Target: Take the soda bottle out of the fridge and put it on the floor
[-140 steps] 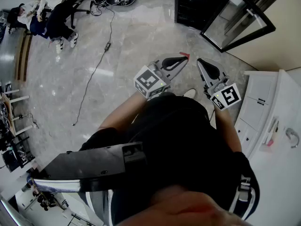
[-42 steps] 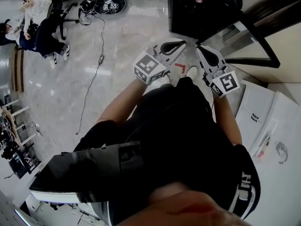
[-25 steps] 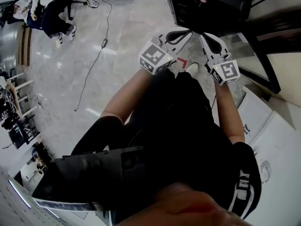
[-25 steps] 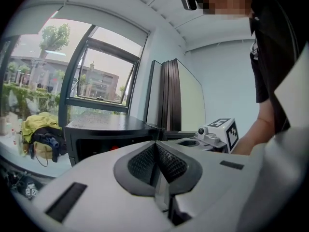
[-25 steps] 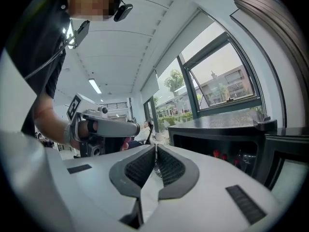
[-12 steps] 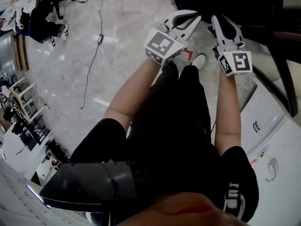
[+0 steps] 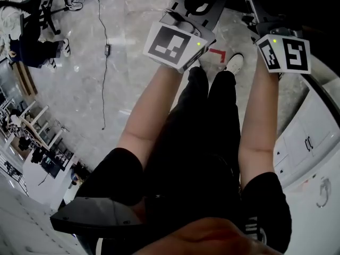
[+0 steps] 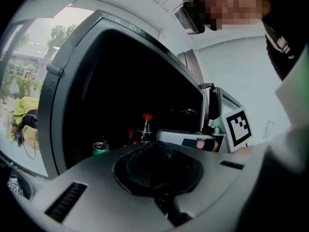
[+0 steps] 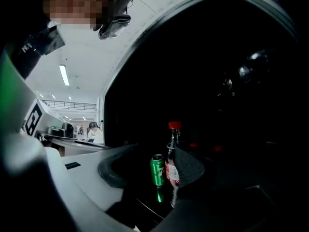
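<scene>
Reaching toward the open fridge (image 8: pixel 125 91), the person holds both tools level at shelf height, which suits a sideways grasp on an upright bottle rather than one from above. The soda bottle (image 9: pixel 172 170), red-capped, stands upright on a dark fridge shelf just beside a green can (image 9: pixel 157 170). How close they are to the shelf's front edge is lost in the gloom. The right gripper (image 9: pixel 144 170) has just been opening its jaws. They now stand apart and empty, framing the can and bottle, which stand farther in, probably so that the gripper can straddle the bottle's body. The left gripper (image 8: pixel 154 151) is clenched on nothing and hangs alongside, seemingly only as a spare. The bottle is not yet lifted, and the floor (image 7: pixel 106 89) where it is to go lies bare beside the person's legs.
</scene>
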Motion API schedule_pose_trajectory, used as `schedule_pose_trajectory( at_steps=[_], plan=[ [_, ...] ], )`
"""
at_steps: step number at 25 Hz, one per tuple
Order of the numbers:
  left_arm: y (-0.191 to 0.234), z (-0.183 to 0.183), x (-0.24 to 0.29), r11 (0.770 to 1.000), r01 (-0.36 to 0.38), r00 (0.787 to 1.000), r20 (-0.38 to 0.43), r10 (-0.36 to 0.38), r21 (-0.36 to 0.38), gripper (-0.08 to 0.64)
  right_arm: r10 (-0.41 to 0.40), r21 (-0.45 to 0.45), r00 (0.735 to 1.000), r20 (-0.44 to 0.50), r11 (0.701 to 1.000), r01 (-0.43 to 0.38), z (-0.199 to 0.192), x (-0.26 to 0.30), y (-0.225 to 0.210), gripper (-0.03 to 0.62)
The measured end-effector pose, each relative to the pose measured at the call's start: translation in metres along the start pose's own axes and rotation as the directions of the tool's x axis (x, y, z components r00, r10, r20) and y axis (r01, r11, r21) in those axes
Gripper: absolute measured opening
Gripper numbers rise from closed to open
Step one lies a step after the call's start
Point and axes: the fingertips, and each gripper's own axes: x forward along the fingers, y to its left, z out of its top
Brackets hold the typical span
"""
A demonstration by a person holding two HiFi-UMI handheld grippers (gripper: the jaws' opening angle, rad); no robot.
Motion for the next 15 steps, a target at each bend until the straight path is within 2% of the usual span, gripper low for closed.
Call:
schedule_pose_trajectory(
  at_steps=[5, 9, 15],
  plan=[
    [0.008, -0.01, 0.011, 1.0, -0.004, 1.0, 0.003, 0.004, 0.009, 0.0, -0.04, -0.004, 0.999, -0.026, 0.999, 0.04, -0.013, 0.015, -0.025, 0.292],
    [0.013, -0.012, 0.017, 1.0, 0.009, 1.0, 0.001, -0.009, 0.008, 0.0, -0.055, -0.016, 0.998, -0.04, 0.998, 0.055, -0.012, 0.033, -0.039, 0.316],
    [0.019, -0.02, 0.022, 1.0, 0.021, 1.0, -0.022, -0.02, 0.005, 0.002, -0.033, -0.047, 0.997, -0.076, 0.998, 0.029, -0.02, 0.06, -0.047, 0.327]
  ],
)
